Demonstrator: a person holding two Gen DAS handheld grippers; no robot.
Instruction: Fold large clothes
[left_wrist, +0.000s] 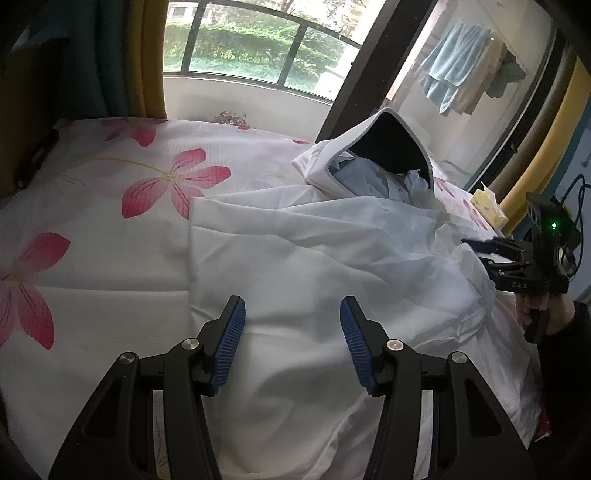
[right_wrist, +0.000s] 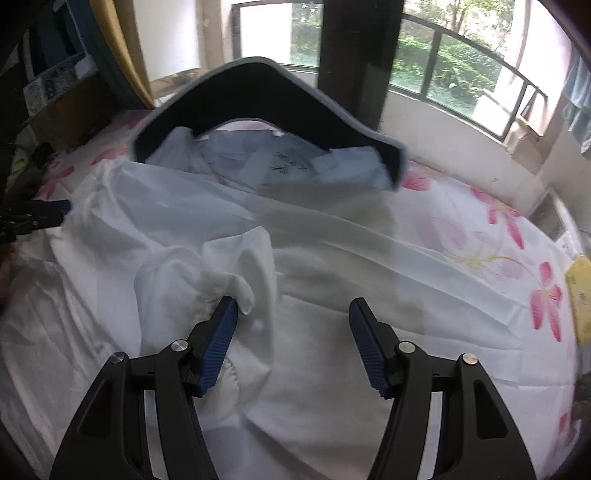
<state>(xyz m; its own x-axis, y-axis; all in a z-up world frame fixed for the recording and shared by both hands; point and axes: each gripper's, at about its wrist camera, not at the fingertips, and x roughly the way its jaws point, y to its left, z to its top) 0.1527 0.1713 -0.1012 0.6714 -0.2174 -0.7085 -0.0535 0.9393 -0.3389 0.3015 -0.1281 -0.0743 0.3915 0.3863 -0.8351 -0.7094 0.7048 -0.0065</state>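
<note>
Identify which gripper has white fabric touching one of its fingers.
The right gripper: bunched white garment touches its left finger. The left gripper hovers open above flat cloth.

We can read very little here. On the black body of the right gripper (left_wrist: 491, 254), seen from the left wrist view, pale letters spell "DAS"; whether more letters follow we cannot tell, since the edge cuts them off. Inside the neck of the white garment (right_wrist: 295, 258), in the right wrist view, a pale label (right_wrist: 286, 164) carries a few dark handwritten-looking marks, but they are too blurred for us to read. The yellow box (left_wrist: 487, 208) at the bed's far edge shows some printing that we cannot make out either.
</note>
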